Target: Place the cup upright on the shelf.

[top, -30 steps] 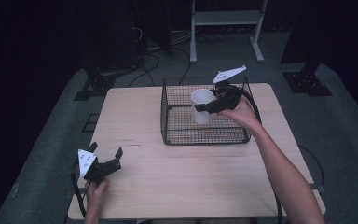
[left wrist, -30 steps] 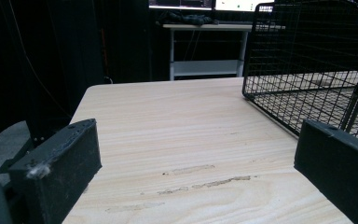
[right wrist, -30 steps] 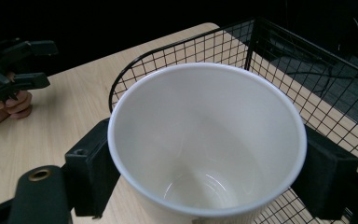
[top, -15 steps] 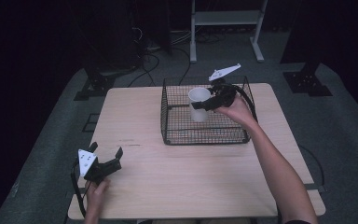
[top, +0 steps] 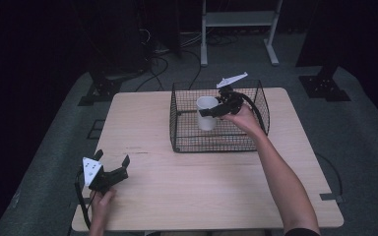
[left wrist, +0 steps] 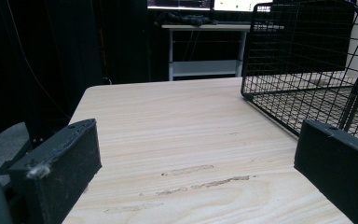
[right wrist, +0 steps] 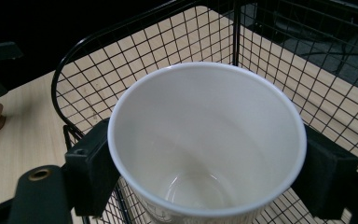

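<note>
**While the cup hangs over the basket, the left side waits**

While the left gripper (top: pixel 112 169) rests at the seven o'clock corner of the desk (top: pixel 142 128), its jaws stand wide apart with nothing between them. In the left gripper view the two black jaws frame only bare wood, and the wire basket (left wrist: pixel 307 84) stands farther away at about two o'clock from them.

Moving to the right, the wire basket (top: pixel 219 142) sits on the far half of the desk, near one o'clock. The white paper cup (top: pixel 207 112) is held inside the basket's outline, upright, with its open mouth facing up. I cannot tell from these pictures whether its bottom touches the basket floor or hangs a little above it.

The right gripper (top: pixel 215 111) comes from the four o'clock side and its jaws are closed on the cup, one on each side just under the rim. In the right gripper view the white paper cup (right wrist: pixel 205 154) is empty.

I judge that the cup is very light and thin, so it can be crushed easily. The rolled rim is the stiffest part; the hold just below it seems correct. The smooth wall may slip, so a gentle, even pressure is better than a strong one.
</note>
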The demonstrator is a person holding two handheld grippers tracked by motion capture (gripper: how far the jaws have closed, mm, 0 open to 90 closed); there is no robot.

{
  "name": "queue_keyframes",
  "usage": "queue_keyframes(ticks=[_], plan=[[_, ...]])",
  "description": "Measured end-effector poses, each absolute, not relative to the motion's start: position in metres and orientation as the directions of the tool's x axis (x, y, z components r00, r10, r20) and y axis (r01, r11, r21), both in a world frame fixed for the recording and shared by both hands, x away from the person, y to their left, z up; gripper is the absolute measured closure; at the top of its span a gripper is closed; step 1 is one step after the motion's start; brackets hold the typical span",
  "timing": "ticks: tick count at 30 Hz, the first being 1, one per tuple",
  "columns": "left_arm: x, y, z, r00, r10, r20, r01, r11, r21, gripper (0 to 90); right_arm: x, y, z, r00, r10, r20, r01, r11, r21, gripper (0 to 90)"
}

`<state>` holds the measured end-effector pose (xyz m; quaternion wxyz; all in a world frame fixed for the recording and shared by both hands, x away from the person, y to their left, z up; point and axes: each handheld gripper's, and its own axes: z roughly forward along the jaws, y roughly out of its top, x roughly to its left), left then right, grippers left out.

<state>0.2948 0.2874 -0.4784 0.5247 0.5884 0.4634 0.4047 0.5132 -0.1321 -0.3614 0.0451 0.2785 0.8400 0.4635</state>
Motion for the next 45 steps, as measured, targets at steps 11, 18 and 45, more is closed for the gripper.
queue_keyframes(ticks=[11, 18, 45], plan=[[0.295, 0.287, -0.478, 0.243, 0.970, -0.010, 0.121, -0.020, 0.992, 0.0, 0.522, -0.119, -0.369, -0.848, 0.498, 0.179, 0.427, 0.445, 0.787, 18.5], [0.295, 0.288, -0.478, 0.243, 0.970, -0.011, 0.121, -0.019, 0.992, 0.0, 0.529, -0.117, -0.378, -0.835, 0.514, 0.194, 0.457, 0.452, 0.766, 18.5], [0.295, 0.288, -0.478, 0.243, 0.970, -0.015, 0.122, -0.015, 0.992, 0.0, 0.541, -0.112, -0.401, -0.818, 0.551, 0.164, 0.500, 0.540, 0.677, 18.4]])
